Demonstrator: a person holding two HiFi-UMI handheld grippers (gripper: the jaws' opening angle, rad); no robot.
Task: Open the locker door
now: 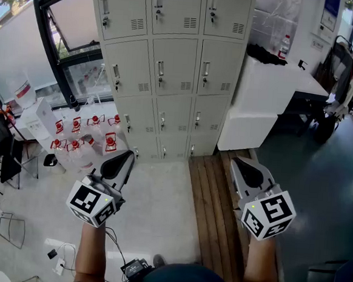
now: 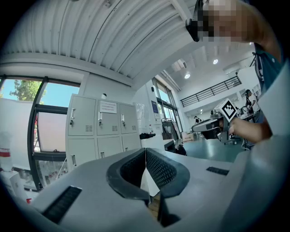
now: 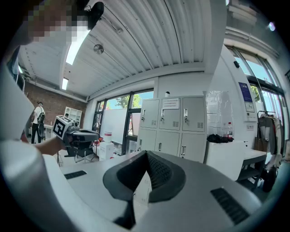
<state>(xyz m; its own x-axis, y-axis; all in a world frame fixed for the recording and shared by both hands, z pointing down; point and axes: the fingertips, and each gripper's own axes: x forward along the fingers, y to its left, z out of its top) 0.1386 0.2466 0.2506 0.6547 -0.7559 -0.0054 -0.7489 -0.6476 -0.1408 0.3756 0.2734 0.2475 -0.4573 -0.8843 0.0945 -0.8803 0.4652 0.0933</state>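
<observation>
Lab hall — grey lockers [image 1: 170, 70]

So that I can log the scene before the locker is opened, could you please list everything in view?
Locker doors: three columns, grey, all shut, ahead.
White counter: one, right of lockers.
Bottle: one, clear with red, on counter.
Black bundle: one, on counter.
Containers: several, clear with red labels, floor left of lockers.
Wooden planks: brown strip, floor under right gripper.
Chair: one, black, far left.
Left gripper: grey, jaws shut, empty.
Right gripper: grey, jaws shut, empty.
</observation>
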